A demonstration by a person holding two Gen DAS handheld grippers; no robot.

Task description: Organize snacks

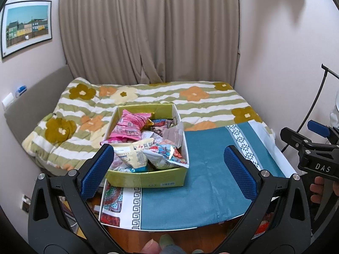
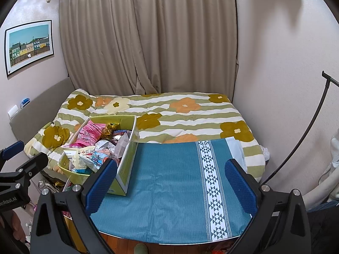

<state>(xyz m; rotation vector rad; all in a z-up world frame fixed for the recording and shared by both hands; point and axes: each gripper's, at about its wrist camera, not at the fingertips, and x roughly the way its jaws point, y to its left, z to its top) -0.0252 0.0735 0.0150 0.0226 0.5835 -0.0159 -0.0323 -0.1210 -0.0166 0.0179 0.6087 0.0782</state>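
Observation:
A green cardboard box [image 1: 146, 180] full of snack packets stands on the left part of a teal cloth [image 1: 201, 180]. A pink packet [image 1: 131, 124] lies at the back, a pale yellow packet [image 1: 133, 154] and a blue-and-red packet [image 1: 167, 154] at the front. In the right wrist view the same box [image 2: 125, 169] sits at the left of the cloth [image 2: 169, 190]. My left gripper [image 1: 167, 169] is open, held before the box's front right corner. My right gripper [image 2: 169, 180] is open over bare cloth, right of the box. Neither holds anything.
A flowered, striped quilt [image 1: 190, 101] covers the bed behind the cloth. Beige curtains [image 1: 148, 31] hang at the back, and walls close both sides. A black curved stand [image 2: 307, 127] rises at the right. Wooden floor [image 1: 180, 237] and a slipper show below the table's front edge.

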